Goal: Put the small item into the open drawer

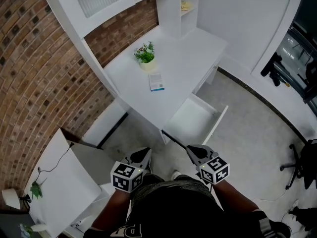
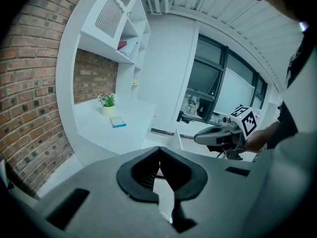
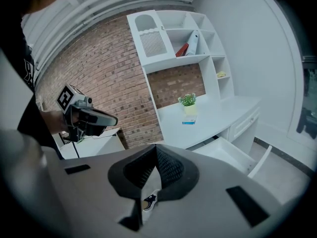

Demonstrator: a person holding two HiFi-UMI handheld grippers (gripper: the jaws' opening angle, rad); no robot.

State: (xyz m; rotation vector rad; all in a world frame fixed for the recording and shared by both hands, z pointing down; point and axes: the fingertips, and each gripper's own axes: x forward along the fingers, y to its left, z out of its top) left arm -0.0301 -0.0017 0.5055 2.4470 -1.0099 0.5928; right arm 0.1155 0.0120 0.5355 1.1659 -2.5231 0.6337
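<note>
The drawer (image 1: 190, 120) is open at the top, with free room inside. On the desk (image 1: 188, 58), a plant (image 1: 145, 54) and a box (image 1: 156, 82) stand in the way.

Wears a black top (image 1: 173, 202) with white lettering (image 1: 120, 230) near the hem at the left. Shows a white shoe (image 1: 176, 174) lower down, with a small black emblem on it in the right gripper view. Carries light grey moulded shells on the left gripper (image 1: 144, 155) and the right gripper (image 1: 190, 149). Bears a white left cube (image 1: 128, 176) and right cube (image 1: 216, 169), both printed with black square markers. Ends each shell in two black jaws with ribbed pads (image 3: 168, 168), set in a rounded black-rimmed hollow. Has dark rectangular slots (image 3: 241, 200) in the broad grey housing. Trails a dark cable (image 2: 221, 152) under the right gripper.
</note>
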